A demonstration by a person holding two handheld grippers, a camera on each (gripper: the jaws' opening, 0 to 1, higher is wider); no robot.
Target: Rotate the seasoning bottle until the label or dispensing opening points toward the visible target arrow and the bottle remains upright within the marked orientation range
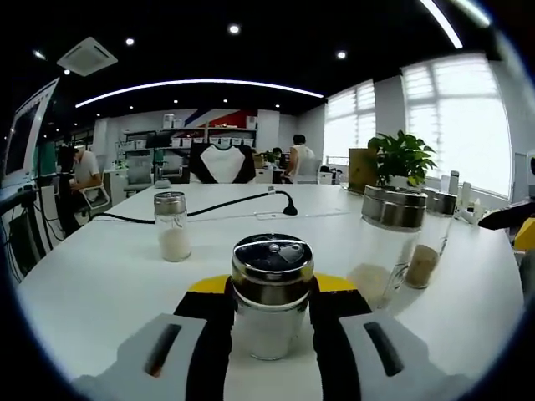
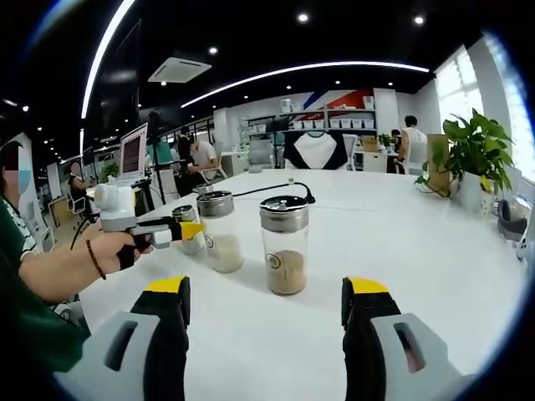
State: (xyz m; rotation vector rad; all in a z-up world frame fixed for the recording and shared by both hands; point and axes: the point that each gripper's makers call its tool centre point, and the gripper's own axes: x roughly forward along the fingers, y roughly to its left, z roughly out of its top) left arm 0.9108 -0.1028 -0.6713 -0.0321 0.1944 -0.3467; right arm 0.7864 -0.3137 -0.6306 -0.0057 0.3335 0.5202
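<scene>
A glass seasoning bottle (image 1: pixel 269 322) with a chrome shaker cap and white powder stands upright on the white table (image 1: pixel 100 284). My left gripper (image 1: pixel 272 286) is shut on it, a black, yellow-tipped jaw pressing each side. In the right gripper view, a person's hand holds that left gripper (image 2: pixel 191 230) at the left, around the same small bottle (image 2: pixel 185 213). My right gripper (image 2: pixel 269 322) is open over the table with nothing between its jaws. It sits a short way in front of a taller bottle of brown seasoning (image 2: pixel 284 246).
A small shaker of white powder (image 1: pixel 173 225) stands to the left, and two taller bottles (image 1: pixel 389 238) (image 1: pixel 428 242) to the right. Another white-filled bottle (image 2: pixel 220 232) stands beside the brown one. A black cable (image 1: pixel 217 206) crosses the far table. A potted plant (image 2: pixel 476 154) is at the right edge.
</scene>
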